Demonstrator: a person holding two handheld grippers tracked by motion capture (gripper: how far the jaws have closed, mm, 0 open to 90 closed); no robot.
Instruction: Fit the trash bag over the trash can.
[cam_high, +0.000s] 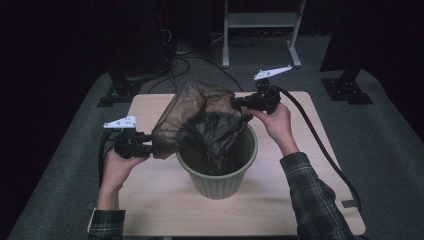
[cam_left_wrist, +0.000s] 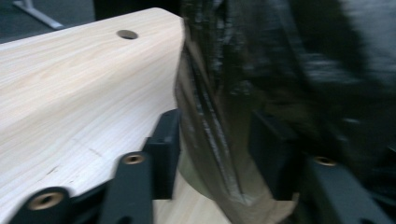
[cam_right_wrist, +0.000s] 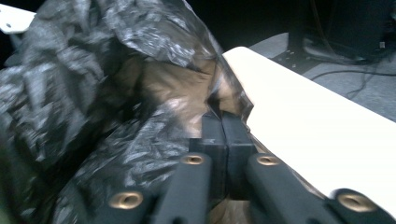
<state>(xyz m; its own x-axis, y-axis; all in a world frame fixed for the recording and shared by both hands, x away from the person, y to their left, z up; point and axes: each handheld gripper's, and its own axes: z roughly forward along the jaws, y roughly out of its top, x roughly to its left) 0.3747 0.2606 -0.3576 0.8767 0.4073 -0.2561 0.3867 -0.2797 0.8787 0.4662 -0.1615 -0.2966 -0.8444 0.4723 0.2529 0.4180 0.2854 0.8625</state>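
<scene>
Counting from my seat: one bin liner (cam_high: 200, 117), one waste bin (cam_high: 220, 175), one table (cam_high: 165, 200), two grippers, two hands, two checked sleeves. Bin is olive green with ribbed sides and stands upright near the middle of the pale wooden table. Liner is a thin, dark, see-through plastic bag; its lower part hangs down inside the bin while its upper part is stretched up and out above the rim between my two grippers.

My left gripper (cam_high: 150, 149) sits just left of the bin, low by the rim. In the left gripper view its two jaws stand apart with a fold of the bag (cam_left_wrist: 224, 130) between them; one jaw lies behind the film, and I cannot tell whether the pads press on it.

My right gripper (cam_high: 236, 103) is over the far right side of the bin. In the right gripper view its two jaws are drawn together, pinching the edge of the liner (cam_right_wrist: 140, 93) where it bunches at their tips
</scene>
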